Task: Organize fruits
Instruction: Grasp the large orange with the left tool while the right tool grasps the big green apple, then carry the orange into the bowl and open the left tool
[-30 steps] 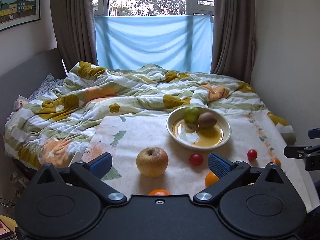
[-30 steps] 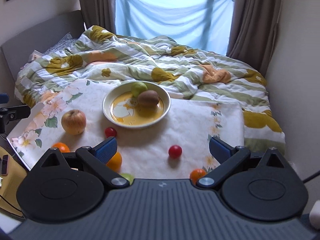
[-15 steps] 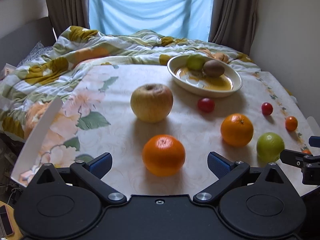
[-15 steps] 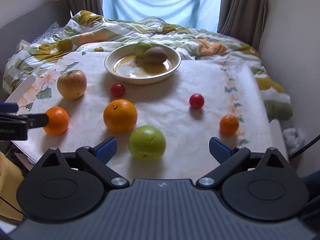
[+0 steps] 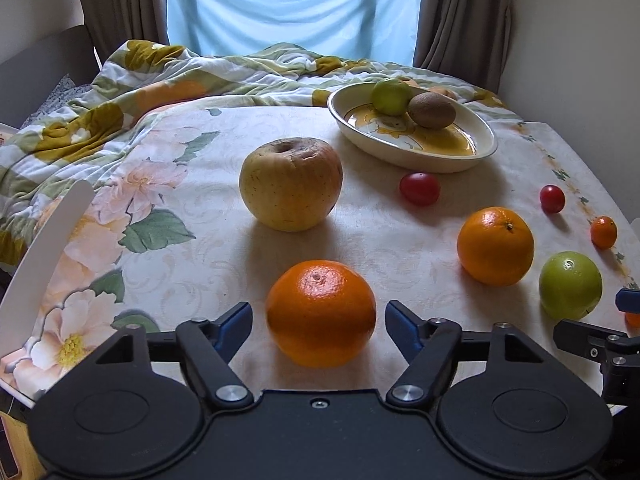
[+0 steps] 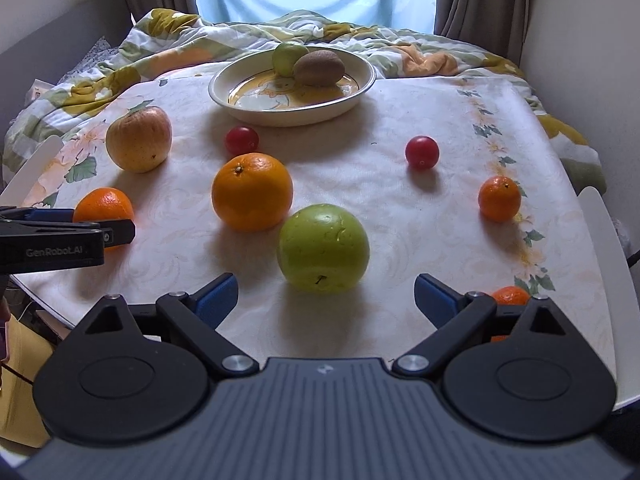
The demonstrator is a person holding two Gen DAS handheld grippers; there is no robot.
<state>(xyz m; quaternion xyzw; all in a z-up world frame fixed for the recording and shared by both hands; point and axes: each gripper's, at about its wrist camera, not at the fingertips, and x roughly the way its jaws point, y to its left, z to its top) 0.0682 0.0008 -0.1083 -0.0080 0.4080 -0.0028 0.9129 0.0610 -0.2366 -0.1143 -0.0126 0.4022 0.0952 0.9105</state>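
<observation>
Left fingers [image 5: 236, 322] now bracket orange [image 5: 321, 312], apart.

Glossy ceramic bowl [image 5: 412, 156], matt cloth tablecloth [image 5: 200, 240] (floral), fuzzy kiwi [image 5: 432, 110]

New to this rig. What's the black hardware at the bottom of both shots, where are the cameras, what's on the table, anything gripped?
There is no robot arm. A person holds a two-finger gripper in each hand, and each gripper carries a fisheye camera that looks forward along its fingers. The black hardware is the gripper's body.

Left wrist view: the left gripper is open, its blue pads on either side of an orange, not clamped.

Right wrist view: the right gripper is open behind a green apple.

Nothing is gripped. On the floral cloth lie a yellow apple, another orange, tomatoes and small mandarins. The bowl holds a kiwi and a green fruit.
</observation>
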